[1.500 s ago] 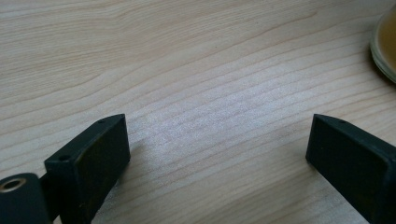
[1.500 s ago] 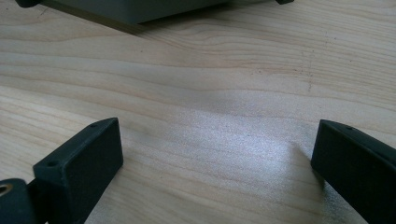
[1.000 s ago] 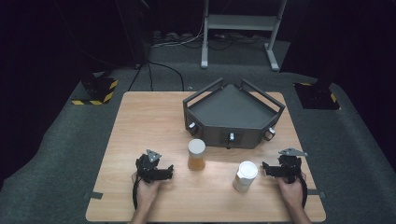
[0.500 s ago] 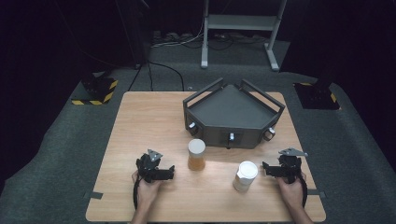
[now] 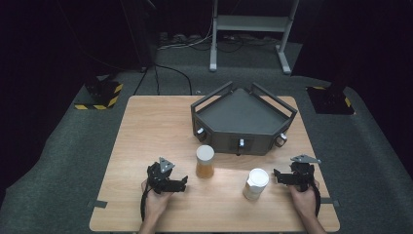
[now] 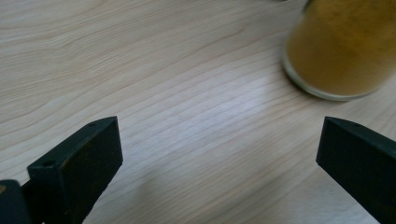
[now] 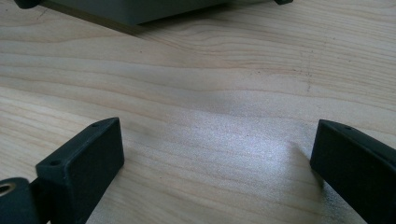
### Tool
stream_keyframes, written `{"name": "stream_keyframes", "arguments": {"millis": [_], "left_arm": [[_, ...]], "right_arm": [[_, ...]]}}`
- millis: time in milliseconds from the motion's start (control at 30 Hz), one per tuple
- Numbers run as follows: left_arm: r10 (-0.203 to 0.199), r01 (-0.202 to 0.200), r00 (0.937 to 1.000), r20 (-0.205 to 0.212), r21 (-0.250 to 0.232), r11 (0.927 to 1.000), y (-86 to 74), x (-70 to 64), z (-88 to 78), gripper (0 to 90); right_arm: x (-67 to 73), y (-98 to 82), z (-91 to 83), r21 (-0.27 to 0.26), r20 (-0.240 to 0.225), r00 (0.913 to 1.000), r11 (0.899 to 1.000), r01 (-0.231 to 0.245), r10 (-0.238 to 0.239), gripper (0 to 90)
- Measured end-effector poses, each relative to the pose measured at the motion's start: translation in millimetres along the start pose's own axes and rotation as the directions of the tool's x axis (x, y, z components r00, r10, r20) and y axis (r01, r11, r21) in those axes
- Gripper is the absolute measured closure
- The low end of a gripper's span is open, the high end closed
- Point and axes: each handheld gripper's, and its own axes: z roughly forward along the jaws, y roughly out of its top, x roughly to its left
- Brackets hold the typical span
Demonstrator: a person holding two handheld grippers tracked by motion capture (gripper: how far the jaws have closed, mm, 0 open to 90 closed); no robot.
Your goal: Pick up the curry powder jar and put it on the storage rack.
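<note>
We are at the very start of the work, as far as we can judge. Our left gripper (image 5: 181, 181) rests on the wooden table (image 5: 146, 126) near its front edge, and its jaws stand wide apart with nothing between them but bare wood. In the left gripper view the same gripper (image 6: 219, 154) faces the amber jar (image 6: 343, 46), which sits ahead and off to one side, apart from both jaws. From above, that jar (image 5: 205, 161), with its pale lid and orange-brown contents, stands upright just beside the left gripper, between it and the dark grey tray (image 5: 214, 117).

Our right gripper (image 5: 278, 177) is also down at the front of the table, jaws spread wide and empty; the right gripper view (image 7: 217, 158) has only wood grain between them and the tray's base (image 7: 140, 9) at the top edge. The white cup (image 5: 256, 184) stands upright just beside this gripper's tips, though we cannot quite tell from the high view whether it is a lidded cup or a small tub.

So nothing is grasped and neither container has been lifted. The tray's floor looks bare. We judge that every step remains: closing each gripper on its container, then carrying it wherever it belongs, most likely the tray.
</note>
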Motion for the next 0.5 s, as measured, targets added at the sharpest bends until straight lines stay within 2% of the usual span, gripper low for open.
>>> {"name": "stream_keyframes", "arguments": {"millis": [167,200,300,500], "left_arm": [[0.029,-0.028,0.9988,0.039,-0.017,0.9995,4.4,-7.8,2.0,0.5],[0.042,-0.041,0.9974,0.059,-0.023,0.9989,7.3,-11.5,4.7,0.5],[0.061,-0.059,0.9948,0.081,-0.03,0.9978,11.7,-17.3,10.2,0.5],[0.075,-0.069,0.9912,0.109,-0.049,0.9964,18.9,-26.3,20.6,0.7]], "right_arm": [[0.0,0.0,0.0,0.0,0.0,1.0,1.0,0.0,0.0,2.2],[0.0,0.0,0.0,0.0,0.0,1.0,1.0,0.0,0.0,2.1],[0.0,0.0,0.0,0.0,0.0,1.0,1.0,0.0,0.0,2.2],[0.0,0.0,0.0,0.0,0.0,1.0,1.0,0.0,0.0,2.2]]}}
